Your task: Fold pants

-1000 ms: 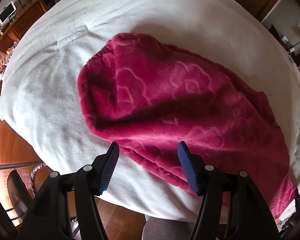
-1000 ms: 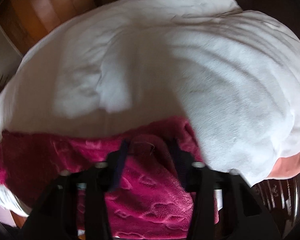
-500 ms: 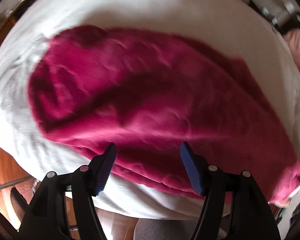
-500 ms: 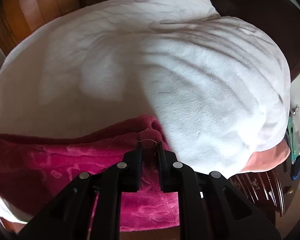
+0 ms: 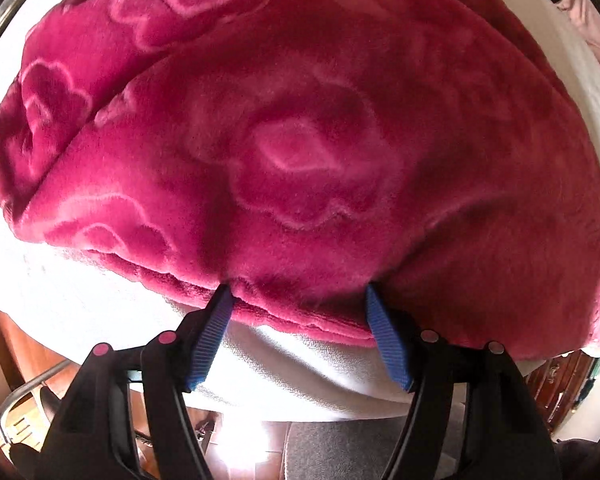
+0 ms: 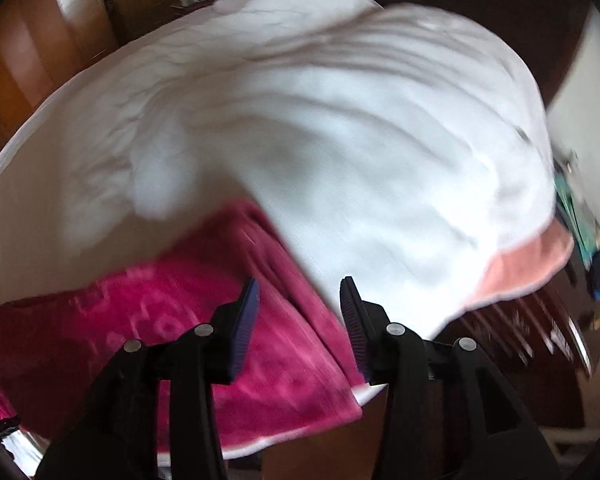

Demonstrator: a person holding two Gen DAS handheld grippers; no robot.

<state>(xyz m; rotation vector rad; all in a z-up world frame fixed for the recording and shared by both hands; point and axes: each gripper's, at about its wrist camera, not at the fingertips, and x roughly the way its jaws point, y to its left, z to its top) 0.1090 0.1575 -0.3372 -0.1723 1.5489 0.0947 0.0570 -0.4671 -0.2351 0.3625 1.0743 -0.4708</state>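
On white bedding point(image 5: 80, 304), both spread jaws meet plush embossed magenta pants point(image 5: 300, 140), right opening.

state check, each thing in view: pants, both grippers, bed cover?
pants: magenta fleece, folded over in layers, lying flat on the bed.
left gripper: open, fingertips at the pants' near edge, not pinching.
right gripper: jaws opening, nothing pinched, over the pants' corner.
white bed cover: spread, wrinkled.

No readable text, label, brand, number or sign appears in either view.
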